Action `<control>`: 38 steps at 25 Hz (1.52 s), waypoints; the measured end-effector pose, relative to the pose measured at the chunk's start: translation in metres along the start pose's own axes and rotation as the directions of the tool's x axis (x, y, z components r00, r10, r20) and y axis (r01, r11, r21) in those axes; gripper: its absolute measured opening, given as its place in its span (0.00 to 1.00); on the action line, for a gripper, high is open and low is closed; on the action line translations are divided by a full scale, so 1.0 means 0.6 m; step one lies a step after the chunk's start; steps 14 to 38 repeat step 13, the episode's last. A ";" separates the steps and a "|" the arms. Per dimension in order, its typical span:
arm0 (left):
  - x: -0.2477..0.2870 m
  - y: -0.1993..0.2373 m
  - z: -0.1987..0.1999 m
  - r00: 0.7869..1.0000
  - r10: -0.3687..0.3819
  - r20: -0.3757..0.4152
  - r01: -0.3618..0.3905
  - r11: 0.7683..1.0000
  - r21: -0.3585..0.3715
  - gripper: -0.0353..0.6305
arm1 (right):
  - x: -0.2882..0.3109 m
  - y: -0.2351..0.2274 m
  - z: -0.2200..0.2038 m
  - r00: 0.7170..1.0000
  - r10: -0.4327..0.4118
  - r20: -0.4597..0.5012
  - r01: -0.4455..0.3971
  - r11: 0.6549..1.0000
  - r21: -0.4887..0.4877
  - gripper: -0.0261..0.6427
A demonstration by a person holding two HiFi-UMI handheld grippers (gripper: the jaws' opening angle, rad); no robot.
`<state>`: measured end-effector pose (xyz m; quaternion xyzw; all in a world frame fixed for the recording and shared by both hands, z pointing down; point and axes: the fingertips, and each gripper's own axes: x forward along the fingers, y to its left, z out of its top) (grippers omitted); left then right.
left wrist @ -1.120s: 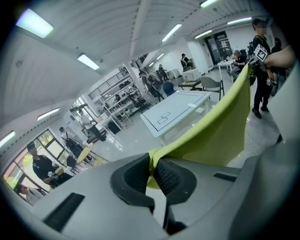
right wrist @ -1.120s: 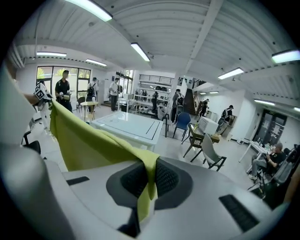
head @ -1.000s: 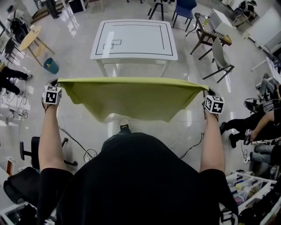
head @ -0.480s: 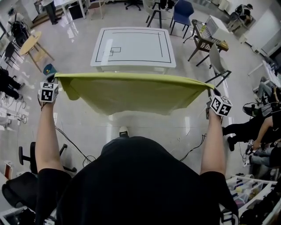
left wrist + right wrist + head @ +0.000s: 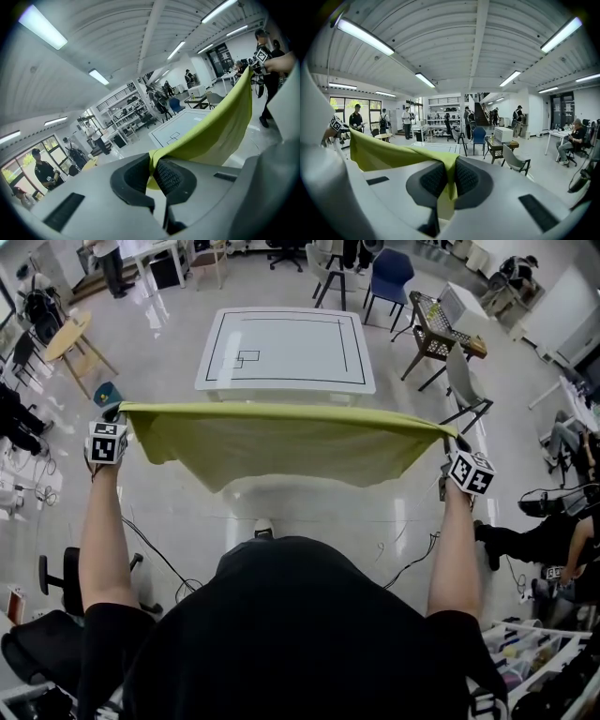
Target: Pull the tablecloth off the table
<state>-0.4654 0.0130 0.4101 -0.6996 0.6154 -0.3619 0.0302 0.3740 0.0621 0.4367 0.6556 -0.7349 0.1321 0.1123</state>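
Over the last second both hands have risen, taking the tablecloth (image 5: 281, 442) up with them. It now hangs as a yellow-green sheet pulled taut between the two grippers, in the air in front of the person and wholly clear of the white table (image 5: 286, 343) at 12 o'clock. The tabletop is bare, showing only its black marked lines.

The left gripper (image 5: 120, 414) holds the cloth's corner at 9 o'clock. Its fingers are closed tight on a bunched fold, as the left gripper view shows. The right gripper (image 5: 451, 437), at 3 o'clock, pinches the other corner the same way, with a tail of cloth hanging below its fingers.

Judging from this, the pull itself is done. What remains is only to put the cloth somewhere.
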 end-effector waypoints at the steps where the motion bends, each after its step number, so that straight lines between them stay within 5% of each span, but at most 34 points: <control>1: 0.001 -0.002 -0.003 1.000 -0.003 -0.008 0.003 1.000 0.000 0.09 | 0.000 0.000 -0.002 1.000 0.001 -0.001 -0.001 1.000 0.000 0.08; 38: 0.015 -0.003 -0.006 1.000 0.004 -0.009 -0.004 1.000 0.007 0.09 | 0.014 -0.004 -0.007 1.000 0.005 -0.003 -0.005 1.000 0.015 0.08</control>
